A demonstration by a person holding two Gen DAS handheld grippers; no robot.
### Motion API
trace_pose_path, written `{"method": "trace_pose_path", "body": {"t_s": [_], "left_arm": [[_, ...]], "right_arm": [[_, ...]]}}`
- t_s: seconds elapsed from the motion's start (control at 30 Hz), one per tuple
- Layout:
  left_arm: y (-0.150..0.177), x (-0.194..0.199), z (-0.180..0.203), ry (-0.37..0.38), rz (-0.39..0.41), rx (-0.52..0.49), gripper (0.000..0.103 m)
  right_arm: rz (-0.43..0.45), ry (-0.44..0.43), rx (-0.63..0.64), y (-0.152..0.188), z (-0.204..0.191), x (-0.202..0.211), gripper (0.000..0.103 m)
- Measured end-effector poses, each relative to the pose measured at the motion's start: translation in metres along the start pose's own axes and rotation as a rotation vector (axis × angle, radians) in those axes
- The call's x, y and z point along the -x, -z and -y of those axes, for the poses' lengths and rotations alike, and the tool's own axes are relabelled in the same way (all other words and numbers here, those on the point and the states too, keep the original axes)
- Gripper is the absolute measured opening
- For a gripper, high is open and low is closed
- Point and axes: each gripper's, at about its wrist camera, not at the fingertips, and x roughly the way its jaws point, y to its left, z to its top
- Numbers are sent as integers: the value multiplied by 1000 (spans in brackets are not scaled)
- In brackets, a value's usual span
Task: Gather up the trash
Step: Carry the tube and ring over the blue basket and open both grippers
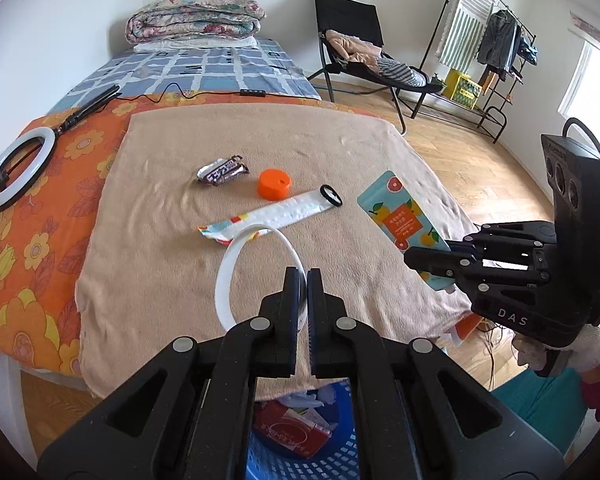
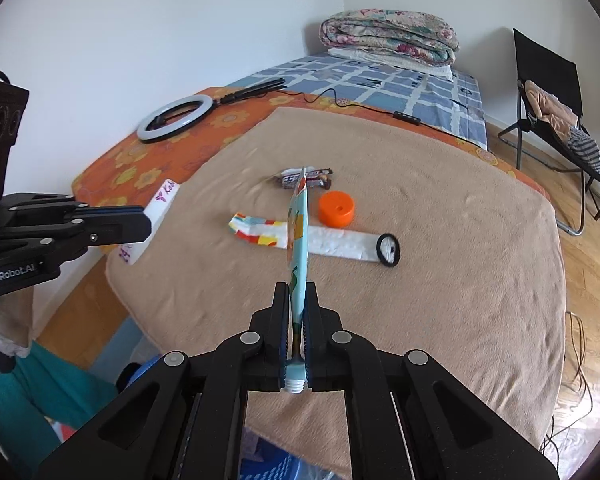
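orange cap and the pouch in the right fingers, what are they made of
The orange cap looks like moulded plastic: smooth, matte, evenly coloured, with a crisp rim. The pouch held in the right gripper seems a thin flexible plastic or laminate film, glossy and printed, flattened edge-on, ending in a stiffer threaded spout; which film exactly is unclear.

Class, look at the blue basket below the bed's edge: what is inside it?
Inside the blue basket lie a red-and-white packet and crumpled white paper. The left tongs and the beige blanket cover the rest.
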Motion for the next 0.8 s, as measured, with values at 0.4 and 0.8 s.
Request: {"method": "trace_pose_path", "body": {"t_s": [0.4, 0.8], "left_arm": [[90, -4, 19, 16, -115, -15, 2], [140, -25, 18, 27, -218, 8, 2]], "right_arm": [[-85, -35, 12, 90, -44, 19, 5], [-197, -74, 50, 143, -77, -3, 5]]}}
